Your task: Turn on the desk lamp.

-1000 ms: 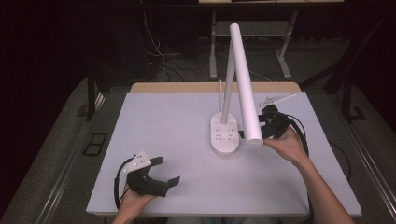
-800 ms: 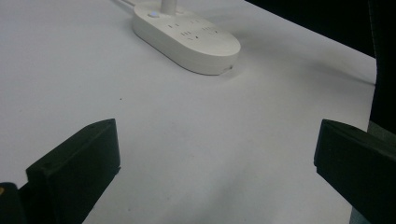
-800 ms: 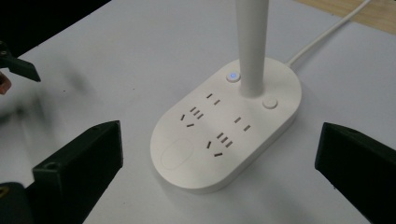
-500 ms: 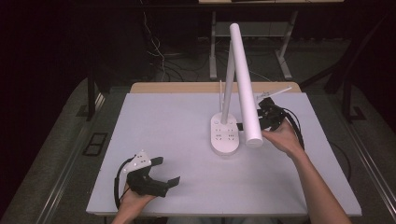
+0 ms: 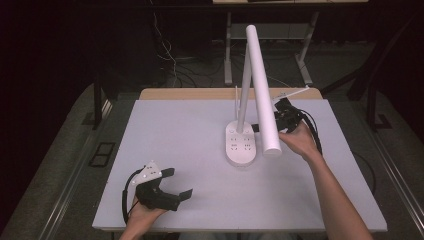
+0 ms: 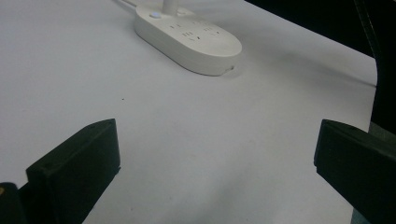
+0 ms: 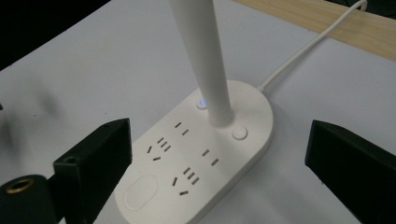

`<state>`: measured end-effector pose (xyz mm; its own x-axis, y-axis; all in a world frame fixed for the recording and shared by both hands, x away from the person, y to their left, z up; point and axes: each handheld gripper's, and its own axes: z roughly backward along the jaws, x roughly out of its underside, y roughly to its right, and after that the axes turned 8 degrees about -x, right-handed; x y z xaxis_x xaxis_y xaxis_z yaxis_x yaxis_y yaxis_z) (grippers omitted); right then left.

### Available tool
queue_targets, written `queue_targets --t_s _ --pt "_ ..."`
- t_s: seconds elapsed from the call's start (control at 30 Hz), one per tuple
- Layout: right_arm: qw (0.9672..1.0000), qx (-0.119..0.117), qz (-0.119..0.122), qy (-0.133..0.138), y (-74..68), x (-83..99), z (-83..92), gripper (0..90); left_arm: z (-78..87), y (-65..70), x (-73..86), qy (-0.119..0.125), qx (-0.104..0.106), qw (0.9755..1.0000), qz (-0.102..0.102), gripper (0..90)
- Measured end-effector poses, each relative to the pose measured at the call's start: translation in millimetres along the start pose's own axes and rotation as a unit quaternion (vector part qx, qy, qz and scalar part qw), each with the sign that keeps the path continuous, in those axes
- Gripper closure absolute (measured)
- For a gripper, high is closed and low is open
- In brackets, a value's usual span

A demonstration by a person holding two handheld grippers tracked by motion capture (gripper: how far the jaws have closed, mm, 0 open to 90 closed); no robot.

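left hand: holds the left tool low over the near left part of the desk, forearm coming in from the bottom edge, jaws aimed toward the lamp base
left tool: jaws spread wide with bare desk between them
right hand: arm reaches in from the bottom right on a diagonal, hand wrapped round the right tool beside the lamp, jaws aimed at the base
right tool: jaws wide apart, gripping nothing; in the right gripper view the lamp base sits between and just beyond them, not touching
lamp base: white oval with sockets and buttons on top, one small light glowing blue by the stem; long axis runs away from the right tool; well ahead of the left tool
stem: white post rising from the far end of the base
lamp head: long white tube, tilted, lower end hanging above the right tool
cord: white, leaves the far end of the base toward the wooden edge
desk: pale matte top, wood strip along the far side
room: dark, cables and metal legs on the floor beyond the desk
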<state>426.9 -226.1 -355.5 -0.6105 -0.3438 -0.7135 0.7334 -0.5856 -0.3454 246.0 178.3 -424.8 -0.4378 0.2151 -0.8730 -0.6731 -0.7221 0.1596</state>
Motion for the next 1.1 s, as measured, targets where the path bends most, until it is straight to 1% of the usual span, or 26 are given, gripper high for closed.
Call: queue_targets --t_s 0.1,0.13,0.17,0.23,0.27,0.3,0.33,0.37,0.43,0.47,0.5,0.53,0.57,0.6,0.67,0.73,0.8,0.83,0.93,0.97,1.0,1.03,1.07,1.1 --pt "1.0000 0.001 -0.003 -0.002 3.4 -1.2 -3.2 7.8 0.4 -0.1 0.1 0.000 0.000 1.0000 0.000 0.0" --pt "1.0000 -0.001 -0.002 -0.003 6.8 -1.8 -5.6 14.5 0.6 -0.4 0.0 0.000 0.000 1.0000 -0.001 0.0" --pt "1.0000 -0.001 -0.003 -0.002 8.2 -1.9 -7.1 14.6 0.6 -0.4 0.0 0.000 0.000 1.0000 -0.001 0.0" --pt "1.0000 0.000 -0.007 -0.007 11.0 -2.4 -9.6 18.1 0.5 -0.5 0.0 0.000 0.000 1.0000 -0.001 0.0" --pt "1.0000 0.000 -0.005 -0.008 12.7 -2.5 -10.6 21.1 0.5 -0.5 0.0 0.000 0.000 1.0000 -0.001 0.0" --pt "1.0000 0.000 -0.005 -0.008 12.7 -2.5 -10.6 21.1 0.5 -0.4 0.0 0.000 0.000 1.0000 -0.001 0.0" --pt "1.0000 0.000 -0.005 -0.005 15.4 -2.5 -12.3 27.4 0.7 -0.6 -0.1 0.000 0.001 1.0000 -0.002 0.0" --pt "1.0000 0.000 -0.005 -0.005 15.4 -2.5 -12.3 27.4 0.8 -0.8 -0.2 0.000 0.001 1.0000 -0.001 0.0" --pt "1.0000 0.000 -0.003 0.001 18.6 -1.6 -14.7 36.4 1.2 -0.9 -0.4 0.002 0.002 1.0000 0.000 0.0" --pt "1.0000 0.000 0.000 0.002 20.3 -1.5 -15.8 39.1 1.3 -1.1 -0.5 0.003 0.002 1.0000 -0.001 0.0" --pt "1.0000 0.000 0.000 0.002 20.3 -1.5 -15.8 39.1 1.3 -0.9 -0.5 0.003 0.002 1.0000 -0.001 0.0" --pt "1.0000 -0.004 0.001 0.003 23.1 -1.0 -18.3 42.7 1.3 -0.6 -0.5 0.002 0.002 1.0000 -0.001 0.0" --pt "1.0000 -0.004 0.001 0.003 23.1 -1.0 -18.3 42.7 1.3 -0.5 -0.6 0.002 0.002 1.0000 -0.001 0.0" --pt "1.0000 -0.005 0.001 0.005 24.8 -0.8 -20.1 46.0 1.1 -0.4 -0.6 0.002 0.003 1.0000 -0.001 0.0" --pt "0.9999 -0.008 -0.001 0.006 25.6 -0.6 -21.2 47.6 0.7 -0.4 -0.6 0.002 0.003 1.0000 -0.003 0.0" --pt "0.9999 -0.009 -0.007 0.009 27.2 -0.4 -24.2 53.0 0.6 -0.3 -0.6 0.001 0.003 1.0000 -0.003 0.0" --pt "0.9998 -0.011 -0.012 0.010 28.6 -0.3 -26.3 56.2 0.7 -0.4 -0.6 0.001 0.003 1.0000 -0.004 0.0" --pt "0.9998 -0.011 -0.012 0.010 28.6 -0.3 -26.3 56.2 0.7 -0.5 -0.6 0.001 0.003 1.0000 -0.003 0.0" --pt "0.9996 -0.018 -0.019 0.006 31.1 -0.3 -31.0 63.3 0.8 -0.6 -0.5 0.001 0.003 1.0000 -0.002 0.0" --pt "0.9996 -0.018 -0.019 0.006 31.1 -0.3 -31.0 63.3 0.8 -0.6 -0.6 0.001 0.003 1.0000 -0.002 0.0" --pt "0.9996 -0.022 -0.020 0.005 32.3 -0.5 -33.1 67.4 1.0 -0.6 -0.6 0.000 0.003 1.0000 -0.003 0.0" --pt "0.9996 -0.022 -0.020 0.005 32.3 -0.5 -33.1 67.4 0.9 -0.4 -0.6 0.001 0.003 1.0000 -0.003 0.0" --pt "0.9995 -0.021 -0.022 0.004 32.9 -0.6 -35.2 71.8 0.8 -0.5 -0.6 0.001 0.003 1.0000 -0.004 0.0" --pt "0.9995 -0.021 -0.023 0.003 33.1 -0.6 -36.4 74.0 0.6 -0.6 -0.6 0.000 0.003 1.0000 -0.004 0.0"
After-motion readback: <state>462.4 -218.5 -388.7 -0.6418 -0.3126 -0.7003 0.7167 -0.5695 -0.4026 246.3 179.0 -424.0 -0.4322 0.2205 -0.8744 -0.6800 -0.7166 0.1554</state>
